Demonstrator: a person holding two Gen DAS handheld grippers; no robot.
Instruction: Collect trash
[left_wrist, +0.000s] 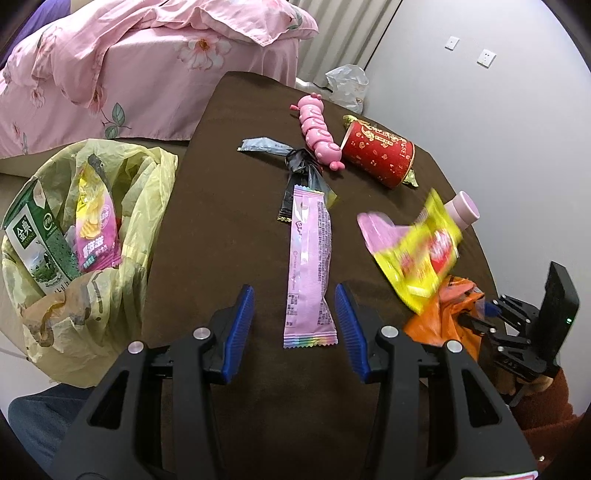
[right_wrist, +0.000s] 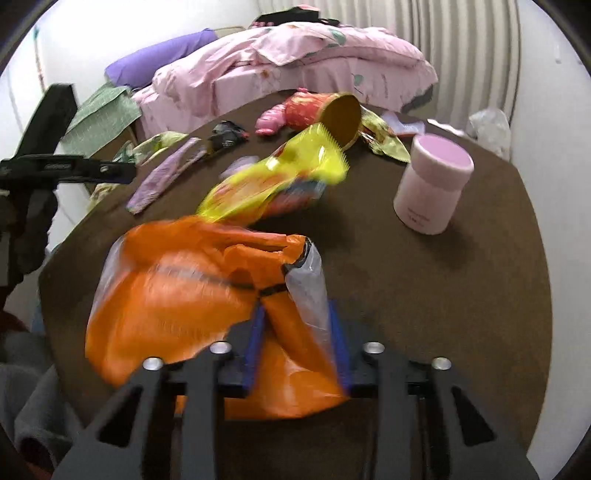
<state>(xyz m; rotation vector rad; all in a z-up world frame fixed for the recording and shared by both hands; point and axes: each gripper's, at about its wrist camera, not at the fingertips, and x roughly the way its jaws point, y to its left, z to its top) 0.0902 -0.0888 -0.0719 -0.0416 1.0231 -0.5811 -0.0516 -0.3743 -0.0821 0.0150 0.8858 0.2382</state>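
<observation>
While the left tool (left_wrist: 294, 325) hovers with its blue pads apart, a long pink wrapper (left_wrist: 309, 273) lies flat on the brown surface (left_wrist: 229, 221) between them, and neither pad touches it. Only this left wrist view shows the yellow trash bag (left_wrist: 92, 240) beside the surface's left edge, already holding a green milk carton (left_wrist: 37, 243) and a pink-and-yellow chip packet (left_wrist: 96, 225). It also shows a black wrapper (left_wrist: 299, 184) and a pale blue wrapper (left_wrist: 264, 146) beyond the pink one, then a pink caterpillar toy (left_wrist: 319, 129) touching a red can (left_wrist: 378, 157) that lies on its side near the far right edge. The right tool (left_wrist: 491, 317) appears at the right edge, partly hidden behind an orange plastic bag (left_wrist: 436, 314), so its grip cannot be read from here.

The right wrist view settles that: the right tool (right_wrist: 297, 347) has its pads narrowed onto the gathered neck of the orange plastic bag (right_wrist: 177, 291), which bulges out to the left, blurred. A yellow snack bag (right_wrist: 280, 173) is also blurred just beyond the orange one; whether it rests on the surface or hangs above it cannot be told. This view alone shows the pink cylindrical container (right_wrist: 432, 184) whole, upright near the right edge, and the open gold mouth of the red can (right_wrist: 341, 118). Past the far edge is a bed with a pink floral quilt (right_wrist: 295, 55) and a purple pillow (right_wrist: 162, 55).
</observation>
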